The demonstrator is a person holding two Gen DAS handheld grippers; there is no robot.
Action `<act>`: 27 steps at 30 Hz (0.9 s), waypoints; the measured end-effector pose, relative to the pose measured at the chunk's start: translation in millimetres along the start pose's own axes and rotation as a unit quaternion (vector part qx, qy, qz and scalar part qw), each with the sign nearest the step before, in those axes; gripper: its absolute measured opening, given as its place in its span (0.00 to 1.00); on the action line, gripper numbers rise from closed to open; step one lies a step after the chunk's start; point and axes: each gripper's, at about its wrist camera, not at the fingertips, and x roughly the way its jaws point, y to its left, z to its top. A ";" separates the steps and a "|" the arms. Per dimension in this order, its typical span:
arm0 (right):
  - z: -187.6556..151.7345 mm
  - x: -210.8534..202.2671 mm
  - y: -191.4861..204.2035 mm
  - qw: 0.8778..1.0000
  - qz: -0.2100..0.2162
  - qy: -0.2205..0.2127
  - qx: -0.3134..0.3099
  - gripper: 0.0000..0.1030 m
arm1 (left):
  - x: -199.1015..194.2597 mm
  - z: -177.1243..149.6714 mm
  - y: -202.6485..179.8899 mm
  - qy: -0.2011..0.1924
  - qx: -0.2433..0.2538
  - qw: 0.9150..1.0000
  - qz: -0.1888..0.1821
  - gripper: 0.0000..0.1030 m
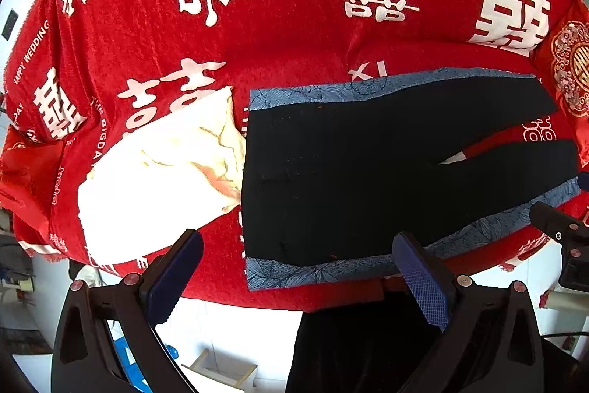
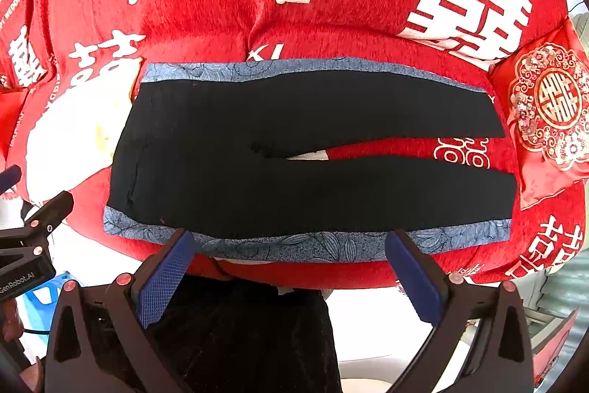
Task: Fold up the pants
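Black pants (image 1: 349, 164) with blue patterned side stripes lie flat on a red bed cover (image 1: 294, 24), waistband to the left and both legs spread to the right. They fill the middle of the right wrist view (image 2: 294, 153). My left gripper (image 1: 298, 267) is open and empty, hovering over the near blue stripe by the waistband. My right gripper (image 2: 291, 260) is open and empty, over the near stripe at mid-leg. The right gripper's body shows at the right edge of the left wrist view (image 1: 563, 231), and the left gripper's body at the left edge of the right wrist view (image 2: 33, 227).
A white cloth (image 1: 154, 179) lies on the cover just left of the waistband. A red embroidered cushion (image 2: 552, 105) sits past the leg ends on the right. The bed's near edge (image 2: 294, 275) runs below the pants, with floor and a blue stool (image 2: 36, 304) beneath.
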 end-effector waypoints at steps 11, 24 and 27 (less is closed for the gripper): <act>2.5 -0.5 0.5 1.000 0.001 -0.003 -0.006 1.00 | -1.7 0.3 -0.2 -0.002 -0.002 1.000 0.007 1.00; 7.2 1.7 -12.8 1.000 0.012 -0.007 -0.018 1.00 | -7.6 5.3 -15.9 -0.003 -0.003 1.000 0.023 1.00; 8.6 0.0 -17.1 1.000 0.016 -0.012 -0.021 1.00 | -13.0 6.9 -21.9 -0.008 -0.005 0.999 0.030 1.00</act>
